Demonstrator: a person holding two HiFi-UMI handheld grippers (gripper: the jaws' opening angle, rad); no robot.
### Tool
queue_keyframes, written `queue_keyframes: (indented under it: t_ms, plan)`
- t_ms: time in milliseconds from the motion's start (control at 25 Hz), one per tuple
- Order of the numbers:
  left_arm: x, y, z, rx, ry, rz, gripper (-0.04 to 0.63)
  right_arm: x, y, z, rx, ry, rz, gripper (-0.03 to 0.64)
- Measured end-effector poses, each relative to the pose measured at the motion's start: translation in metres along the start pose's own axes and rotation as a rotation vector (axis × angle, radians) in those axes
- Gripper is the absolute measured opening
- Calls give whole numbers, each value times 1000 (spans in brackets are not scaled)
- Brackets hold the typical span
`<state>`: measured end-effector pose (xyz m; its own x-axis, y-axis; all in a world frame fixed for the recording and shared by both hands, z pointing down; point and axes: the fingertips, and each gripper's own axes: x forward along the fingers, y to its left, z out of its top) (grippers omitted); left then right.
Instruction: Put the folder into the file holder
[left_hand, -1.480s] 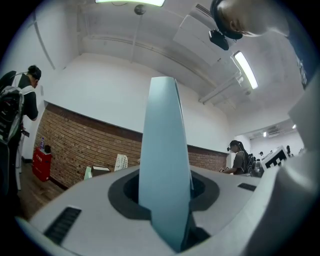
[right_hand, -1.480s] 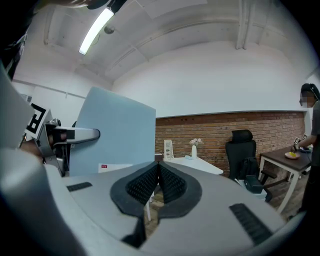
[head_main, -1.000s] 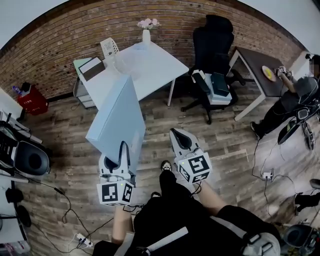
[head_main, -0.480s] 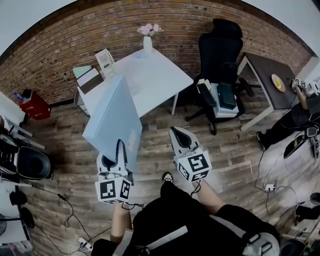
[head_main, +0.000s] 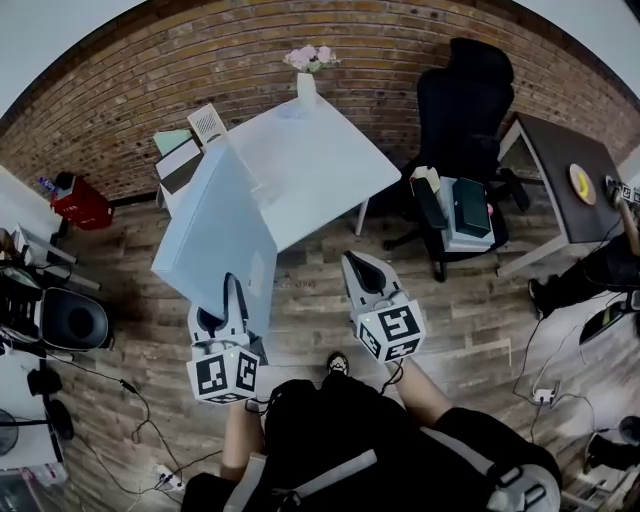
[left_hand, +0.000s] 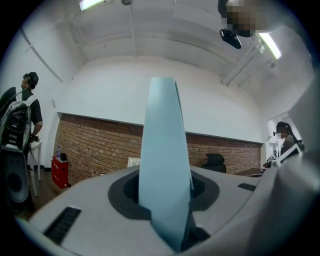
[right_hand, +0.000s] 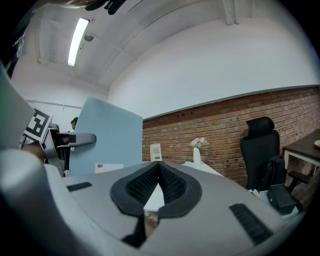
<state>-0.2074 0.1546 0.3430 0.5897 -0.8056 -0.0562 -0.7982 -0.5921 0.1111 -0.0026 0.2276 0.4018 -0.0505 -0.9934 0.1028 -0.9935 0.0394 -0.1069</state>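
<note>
A large pale blue folder (head_main: 215, 238) stands upright on edge, held at its lower end by my left gripper (head_main: 230, 300), which is shut on it. In the left gripper view the folder (left_hand: 164, 165) rises straight up between the jaws. My right gripper (head_main: 358, 268) hangs beside it to the right, shut with nothing in it; its black pads (right_hand: 170, 186) meet at the tips. From the right gripper view the folder (right_hand: 105, 137) shows at the left. A white mesh file holder (head_main: 208, 122) stands on the far left end of the white table (head_main: 310, 165).
A vase of pink flowers (head_main: 307, 75) stands at the table's far edge. A black office chair (head_main: 462, 110) with boxes on its seat is to the right, a dark table (head_main: 575, 180) beyond it. A red bin (head_main: 75, 198) and cables lie on the wooden floor.
The view has shifted so the table and chair lie further right and nearer. The folder stays in the left gripper, tilted a little more to the left.
</note>
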Motion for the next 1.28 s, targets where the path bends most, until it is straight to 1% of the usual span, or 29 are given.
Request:
queue_keyframes:
  t_ms: [120,240,400,560,760,960,1120,1280]
  plan:
    - [15,7,5,12,-23,57,152,12,-11,-1,11,3,17,9]
    - [32,15,9,28,-34,96,152,22,-20,-4,22,7,28,9]
    - [60,23,6,47,-37,124,151,40,-31,-5,24,15,41,9]
    - [85,27,-1,50,-41,136,152,65,-43,-8,10,28,58,9]
    - [125,48,-7,45,-40,164,152,112,-47,5,-25,26,95,9]
    - [172,68,-19,16,-19,188,152,156,-55,8,-40,57,127,9]
    - [204,81,-29,34,5,210,152,186,-65,9,-45,82,141,9]
    - [237,98,-43,15,30,235,152,222,-74,12,-52,103,155,9]
